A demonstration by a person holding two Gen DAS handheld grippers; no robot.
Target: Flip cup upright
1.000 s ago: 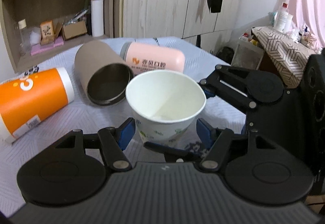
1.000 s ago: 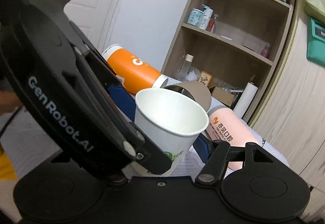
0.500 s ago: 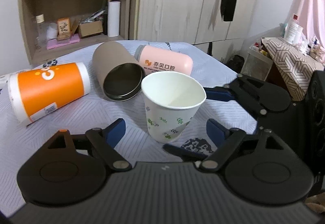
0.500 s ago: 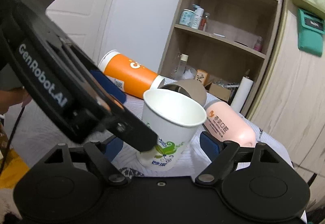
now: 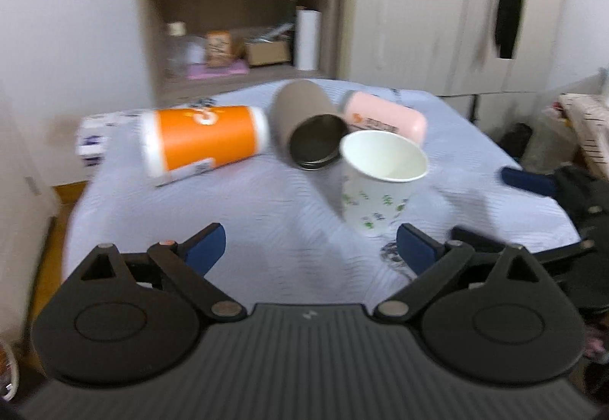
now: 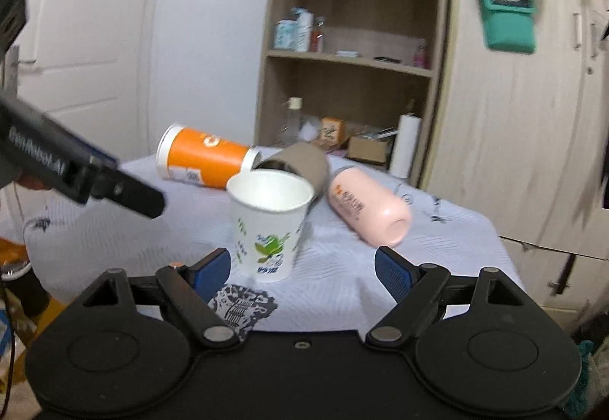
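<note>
A white paper cup (image 5: 380, 184) with green leaf print stands upright on the pale blue tablecloth (image 5: 247, 214); it also shows in the right wrist view (image 6: 268, 225). My left gripper (image 5: 310, 248) is open and empty, back from the cup and to its left. My right gripper (image 6: 302, 269) is open and empty, just short of the cup. The right gripper's blue fingertip (image 5: 527, 181) shows at the right of the left wrist view. The left gripper's black body (image 6: 76, 168) shows at the left of the right wrist view.
An orange cup (image 5: 205, 140), a brown metal-lined cup (image 5: 308, 130) and a pink cup (image 5: 384, 117) lie on their sides behind the paper cup. A wooden shelf unit (image 5: 243, 1) and wardrobe (image 6: 514, 115) stand beyond the table. The table's front edge is close below both grippers.
Both grippers have opened off the paper cup and pulled back from it. The cup stays upright on the cloth.
</note>
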